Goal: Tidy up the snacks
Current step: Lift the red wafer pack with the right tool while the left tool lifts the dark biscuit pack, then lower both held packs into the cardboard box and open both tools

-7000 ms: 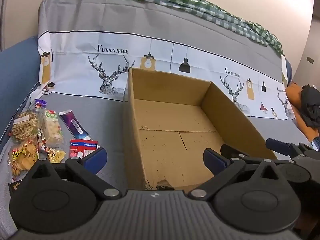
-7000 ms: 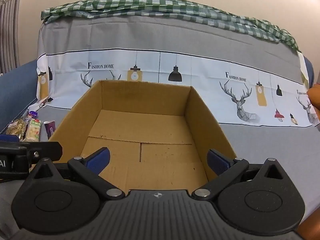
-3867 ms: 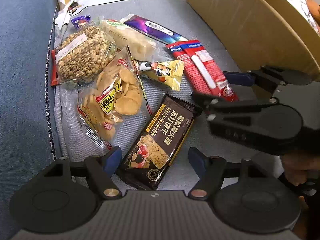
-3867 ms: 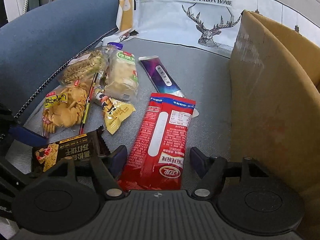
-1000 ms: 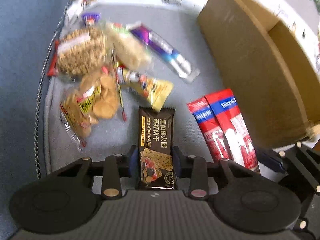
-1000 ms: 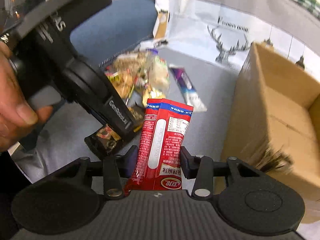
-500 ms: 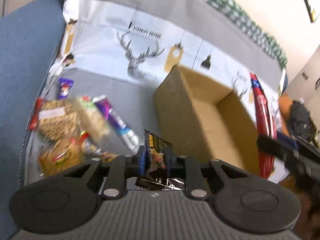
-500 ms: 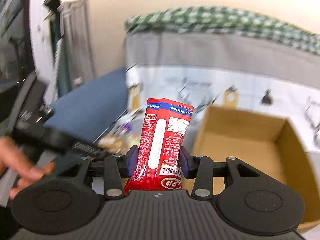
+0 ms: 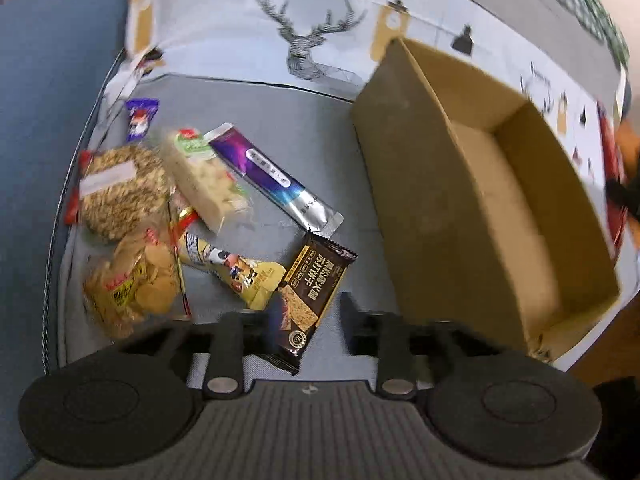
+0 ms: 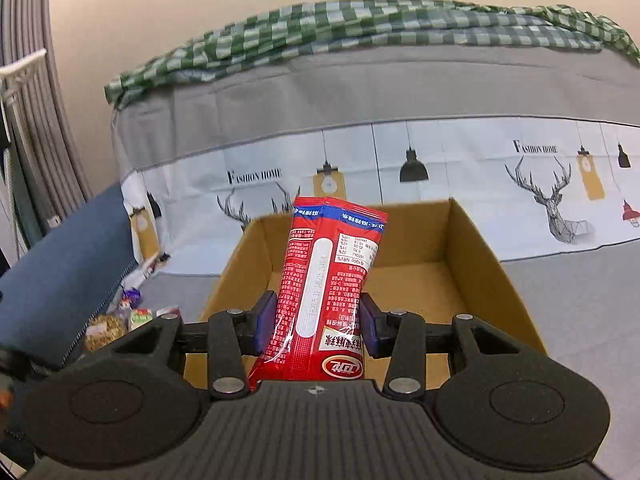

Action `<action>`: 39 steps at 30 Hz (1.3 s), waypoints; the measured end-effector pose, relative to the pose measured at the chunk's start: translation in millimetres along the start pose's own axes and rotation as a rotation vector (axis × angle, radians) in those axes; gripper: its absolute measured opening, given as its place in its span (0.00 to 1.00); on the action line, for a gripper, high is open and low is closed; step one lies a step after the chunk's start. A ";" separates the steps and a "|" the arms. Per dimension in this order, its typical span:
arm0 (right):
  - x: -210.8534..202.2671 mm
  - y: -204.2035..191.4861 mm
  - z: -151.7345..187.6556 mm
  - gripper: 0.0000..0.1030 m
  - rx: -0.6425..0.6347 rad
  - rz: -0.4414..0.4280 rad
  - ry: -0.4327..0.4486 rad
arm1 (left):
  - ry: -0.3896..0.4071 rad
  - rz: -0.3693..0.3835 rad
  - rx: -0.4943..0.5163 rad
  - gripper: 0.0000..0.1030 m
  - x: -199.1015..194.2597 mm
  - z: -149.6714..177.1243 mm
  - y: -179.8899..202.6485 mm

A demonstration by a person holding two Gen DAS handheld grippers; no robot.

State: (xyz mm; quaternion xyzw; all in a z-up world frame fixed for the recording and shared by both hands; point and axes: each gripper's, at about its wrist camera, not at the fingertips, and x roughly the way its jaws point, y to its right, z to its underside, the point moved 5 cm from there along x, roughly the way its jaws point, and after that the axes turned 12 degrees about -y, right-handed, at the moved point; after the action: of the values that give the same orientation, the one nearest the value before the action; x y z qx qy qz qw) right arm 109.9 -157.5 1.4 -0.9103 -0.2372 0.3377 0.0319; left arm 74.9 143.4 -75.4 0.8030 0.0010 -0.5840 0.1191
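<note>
My right gripper is shut on a red snack packet and holds it upright in front of the open cardboard box. In the left wrist view my left gripper has its fingers apart, and a black cracker packet sits tilted between them, touching the left finger; whether it rests on the grey cover below I cannot tell. The same box stands to its right, empty inside.
Loose snacks lie on the grey sofa cover to the left: a purple stick pack, a yellow packet, a bag of round crackers, a grain cake, a pale bar. The blue sofa arm borders them.
My left gripper, shut on the black packet half a second ago, has opened and the packet now sits tilted, looser. My right gripper has carried the red packet to the box's front.
</note>
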 end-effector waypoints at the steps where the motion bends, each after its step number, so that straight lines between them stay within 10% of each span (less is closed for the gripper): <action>1: -2.0 0.7 -0.6 0.44 -0.005 -0.004 0.009 | -0.018 -0.010 0.014 0.49 5.7 -0.6 3.3; 11: -3.5 -0.9 -1.1 0.44 -0.011 -0.033 0.010 | -0.049 -0.208 0.207 0.76 73.7 -4.2 23.7; 15: -1.4 0.6 1.1 0.44 -0.018 -0.024 0.002 | -0.082 -0.205 0.202 0.45 83.6 -6.6 19.6; 19: 2.4 2.6 0.5 0.44 -0.016 -0.010 -0.004 | -0.070 -0.139 0.117 0.41 68.6 -10.2 6.0; 33: 18.0 0.8 -4.8 0.44 -0.001 0.051 0.005 | 0.572 0.056 -0.022 0.41 -73.5 -16.0 70.6; 39: 20.4 7.9 -5.6 0.44 0.021 0.111 0.026 | 0.596 0.235 0.011 0.41 -69.2 -16.2 117.1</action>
State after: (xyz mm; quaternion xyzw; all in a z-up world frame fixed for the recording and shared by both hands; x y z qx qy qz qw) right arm 130.2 -154.6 -8.2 -0.9260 -0.1826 0.3295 0.0257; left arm 84.6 42.3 16.4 0.9339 -0.0598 -0.3055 0.1758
